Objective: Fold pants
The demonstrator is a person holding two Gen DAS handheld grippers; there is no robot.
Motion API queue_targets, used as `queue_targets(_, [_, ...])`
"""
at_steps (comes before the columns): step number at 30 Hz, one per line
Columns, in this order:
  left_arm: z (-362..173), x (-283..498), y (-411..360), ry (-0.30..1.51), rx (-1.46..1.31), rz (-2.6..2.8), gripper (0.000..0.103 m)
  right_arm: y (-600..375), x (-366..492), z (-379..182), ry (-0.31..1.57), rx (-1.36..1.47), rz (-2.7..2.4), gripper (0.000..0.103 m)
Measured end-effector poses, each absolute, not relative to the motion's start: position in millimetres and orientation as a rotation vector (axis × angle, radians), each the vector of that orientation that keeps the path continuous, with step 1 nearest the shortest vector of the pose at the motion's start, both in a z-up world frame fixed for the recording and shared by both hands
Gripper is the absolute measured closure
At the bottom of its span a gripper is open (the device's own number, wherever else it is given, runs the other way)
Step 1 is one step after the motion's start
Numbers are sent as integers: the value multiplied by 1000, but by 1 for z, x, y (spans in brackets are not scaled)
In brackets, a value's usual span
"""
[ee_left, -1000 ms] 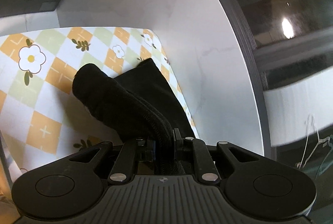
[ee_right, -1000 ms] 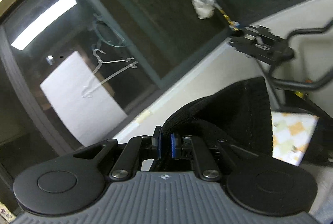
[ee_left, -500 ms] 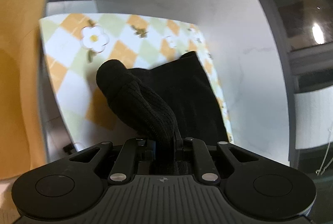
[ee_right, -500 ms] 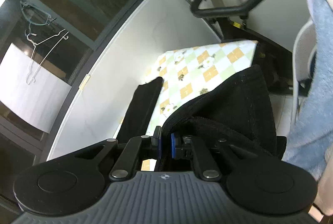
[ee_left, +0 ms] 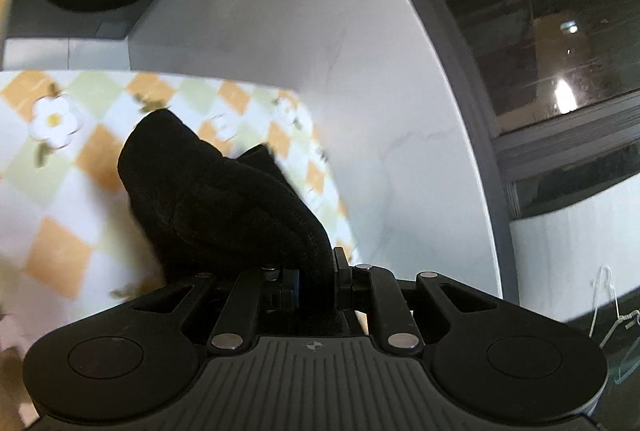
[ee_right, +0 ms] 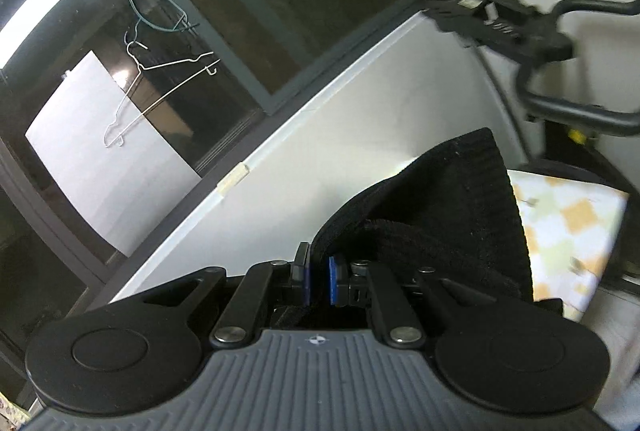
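While lifted, one pants (ee_left: 208,199) fills two tongs.

You are getting motion blur on the checked cloth (ee_left: 60,167); lamp glare is shining in the dark window (ee_left: 564,99), edges bending.
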State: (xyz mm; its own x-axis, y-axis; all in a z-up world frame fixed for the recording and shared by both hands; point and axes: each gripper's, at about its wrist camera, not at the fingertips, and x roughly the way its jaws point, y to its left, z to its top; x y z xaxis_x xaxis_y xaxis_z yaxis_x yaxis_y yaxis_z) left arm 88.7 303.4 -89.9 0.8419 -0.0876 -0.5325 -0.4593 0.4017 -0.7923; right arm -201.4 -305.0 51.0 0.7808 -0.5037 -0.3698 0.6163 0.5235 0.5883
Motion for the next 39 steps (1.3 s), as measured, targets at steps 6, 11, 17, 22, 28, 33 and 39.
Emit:
queue_targets(6, [-89, 146, 273, 549, -1112, 353, 88, -388, -104, 9, 193, 801, -618, 94])
queue_targets(11, [-101, 190, 251, 573, -1088, 454, 88, -451, -17, -41, 296, 840, -606, 94])
queue_targets(17, [-114, 219, 243, 598, -1101, 529, 88, -492, 60, -80, 388, 830, -588, 94])
queue_targets(22, [-129, 237, 244, 604, -1091, 585, 88, -509, 115, -94, 451, 770, -538, 94])
queue_targets(28, [-149, 262, 240, 628, -1051, 633, 88, -531, 185, -133, 556, 733, -551, 94])
queue_targets(33, [-166, 280, 236, 675, -998, 662, 87, -543, 224, -179, 658, 734, -589, 91])
queue_targets(39, [-174, 289, 231, 688, -1012, 597, 45, -553, 216, -178, 680, 686, -500, 46])
